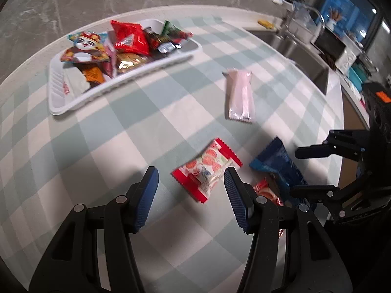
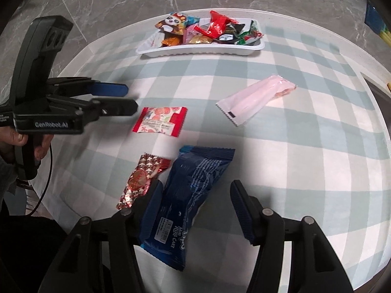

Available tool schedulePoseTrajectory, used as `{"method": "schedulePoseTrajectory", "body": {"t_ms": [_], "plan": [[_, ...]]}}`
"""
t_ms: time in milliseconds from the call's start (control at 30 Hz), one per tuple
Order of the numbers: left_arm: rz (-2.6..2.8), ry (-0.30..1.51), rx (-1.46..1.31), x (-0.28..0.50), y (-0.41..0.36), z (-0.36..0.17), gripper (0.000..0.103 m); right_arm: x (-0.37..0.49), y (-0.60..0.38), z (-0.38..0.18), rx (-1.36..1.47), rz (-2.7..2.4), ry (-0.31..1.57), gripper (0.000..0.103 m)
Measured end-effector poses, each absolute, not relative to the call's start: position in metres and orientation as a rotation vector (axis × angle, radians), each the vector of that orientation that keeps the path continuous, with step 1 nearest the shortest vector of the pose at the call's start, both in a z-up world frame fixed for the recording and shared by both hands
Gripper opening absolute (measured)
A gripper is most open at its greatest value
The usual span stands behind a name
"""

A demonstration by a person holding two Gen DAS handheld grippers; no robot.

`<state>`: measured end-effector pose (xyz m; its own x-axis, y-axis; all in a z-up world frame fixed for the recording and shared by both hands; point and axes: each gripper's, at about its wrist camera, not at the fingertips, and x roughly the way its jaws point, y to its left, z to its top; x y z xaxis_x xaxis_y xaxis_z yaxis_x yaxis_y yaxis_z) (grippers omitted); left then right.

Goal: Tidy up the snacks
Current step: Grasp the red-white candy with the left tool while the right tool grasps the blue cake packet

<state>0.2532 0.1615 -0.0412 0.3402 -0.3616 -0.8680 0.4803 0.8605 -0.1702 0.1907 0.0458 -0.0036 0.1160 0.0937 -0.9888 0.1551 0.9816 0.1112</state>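
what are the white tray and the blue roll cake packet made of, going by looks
White tray: looks like moulded plastic, smooth and slightly glossy, with a rounded rim.
Blue roll cake packet: likely thin plastic film, shiny, with a crimped end seal and soft creases.

Four loose snacks point(image 2: 160, 121) near filled tray point(image 2: 259, 47)

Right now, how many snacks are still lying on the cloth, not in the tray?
4: a red-and-white packet by the left gripper, a pink one at right, a blue one between the right gripper's open fingers, a foil candy beside it.
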Motion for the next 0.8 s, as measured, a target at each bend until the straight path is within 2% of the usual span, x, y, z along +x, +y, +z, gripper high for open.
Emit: {"method": "schedulePoseTrajectory", "body": {"t_ms": [233,633,800], "plan": [[-0.624,1.095,0.268,0.251,0.142,-0.052,0.054,0.187,0.057,-0.016,0.219,-0.040,1.491,0.059],[-0.747,1.093,0.524,0.258,0.100,-0.075,0.054,0.183,0.052,-0.022,0.255,-0.071,1.494,0.044],[-0.783,1.096,0.527,0.264,0.099,-0.078,0.054,0.182,0.049,-0.022,0.246,-0.083,1.491,0.037]]}}
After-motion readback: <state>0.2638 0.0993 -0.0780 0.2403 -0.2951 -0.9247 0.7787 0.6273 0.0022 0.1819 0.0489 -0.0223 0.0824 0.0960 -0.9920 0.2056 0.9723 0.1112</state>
